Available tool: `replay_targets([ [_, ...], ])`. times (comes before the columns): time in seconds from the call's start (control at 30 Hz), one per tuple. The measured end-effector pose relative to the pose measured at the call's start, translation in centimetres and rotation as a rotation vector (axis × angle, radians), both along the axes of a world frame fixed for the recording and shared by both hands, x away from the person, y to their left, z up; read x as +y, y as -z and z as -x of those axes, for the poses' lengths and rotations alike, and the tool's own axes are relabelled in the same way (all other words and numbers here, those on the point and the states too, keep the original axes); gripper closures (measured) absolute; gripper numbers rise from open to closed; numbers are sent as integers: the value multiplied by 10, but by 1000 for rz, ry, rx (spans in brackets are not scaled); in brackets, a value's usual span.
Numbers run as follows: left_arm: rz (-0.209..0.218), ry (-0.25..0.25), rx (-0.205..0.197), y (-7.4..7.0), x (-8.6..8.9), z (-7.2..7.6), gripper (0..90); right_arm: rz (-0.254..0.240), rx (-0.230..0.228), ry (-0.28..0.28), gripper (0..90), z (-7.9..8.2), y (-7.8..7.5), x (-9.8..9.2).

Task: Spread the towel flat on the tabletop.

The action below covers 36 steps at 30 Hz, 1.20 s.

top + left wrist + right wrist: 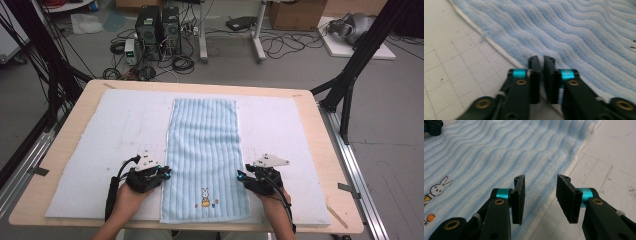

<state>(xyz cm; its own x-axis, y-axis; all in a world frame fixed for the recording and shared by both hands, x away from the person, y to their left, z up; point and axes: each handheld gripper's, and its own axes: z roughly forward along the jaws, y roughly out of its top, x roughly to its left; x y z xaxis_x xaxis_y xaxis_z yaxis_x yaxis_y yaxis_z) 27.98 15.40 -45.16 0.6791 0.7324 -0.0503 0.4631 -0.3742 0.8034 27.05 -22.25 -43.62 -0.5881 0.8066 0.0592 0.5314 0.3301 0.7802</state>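
A light blue striped towel (205, 150) lies flat and lengthwise on the white mat (125, 130), with a small rabbit picture (205, 195) near its front end. My left gripper (165, 173) rests at the towel's left edge. In the left gripper view its jaws (541, 60) stand shut over the towel's (574, 30) white hem; I cannot tell whether cloth is pinched. My right gripper (241, 175) is at the towel's right edge. In the right gripper view it (541, 178) stands open above the hem of the towel (499, 150), nothing between the pads. The rabbit (439, 187) shows at the left.
The mat covers most of a wooden table (320, 150). The left gripper's tip (432, 126) shows at the top left of the right gripper view. Beyond the table are computer cases (157, 30), cables and boxes on the floor, with black frame legs (350, 75) at both sides.
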Motion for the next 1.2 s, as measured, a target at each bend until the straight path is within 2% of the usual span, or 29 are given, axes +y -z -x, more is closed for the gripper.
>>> replay_targets([
  [0.13, 14, 13, 18, -1, 5, -1, 875, -14, 24, 3, 597, 4, 3, -5],
  [0.27, 34, -15, 26, -1, 17, -3, 874, -3, 47, -16, 625, 7, 6, -2],
  [0.37, 45, -17, 22, -1, 21, -4, 874, 2, 78, -38, 696, 6, 10, 3],
  [0.43, 55, -15, 28, -1, 22, -5, 874, 16, 74, -46, 729, 7, 11, 6],
  [0.5, 58, -19, 26, -1, 22, -5, 874, 5, 91, -55, 778, 7, 10, 6],
  [0.63, 57, -33, 5, -1, 26, -7, 873, -36, 89, -51, 709, 10, 9, 6],
  [0.83, 71, -37, -4, -2, 30, -10, 869, -47, 75, -95, 676, 13, 8, 14],
  [0.87, 74, -37, -2, -2, 30, -10, 848, -43, 78, -96, 678, 13, 9, 16],
  [0.93, 96, -67, 21, -1, 31, -8, 653, -7, 75, -92, 699, 13, 11, 19],
  [0.97, 106, -79, 25, -2, 32, -6, 576, -6, 76, -84, 723, 13, 11, 18],
  [1.0, 123, -89, 39, -2, 34, -3, 535, 2, 72, -84, 743, 13, 11, 18],
  [1.13, 118, -69, 52, -3, 36, 8, 526, -5, 76, -77, 747, 13, 11, 17],
  [1.2, 98, -42, 70, 0, 35, 11, 569, -4, 75, -79, 745, 13, 11, 17],
])
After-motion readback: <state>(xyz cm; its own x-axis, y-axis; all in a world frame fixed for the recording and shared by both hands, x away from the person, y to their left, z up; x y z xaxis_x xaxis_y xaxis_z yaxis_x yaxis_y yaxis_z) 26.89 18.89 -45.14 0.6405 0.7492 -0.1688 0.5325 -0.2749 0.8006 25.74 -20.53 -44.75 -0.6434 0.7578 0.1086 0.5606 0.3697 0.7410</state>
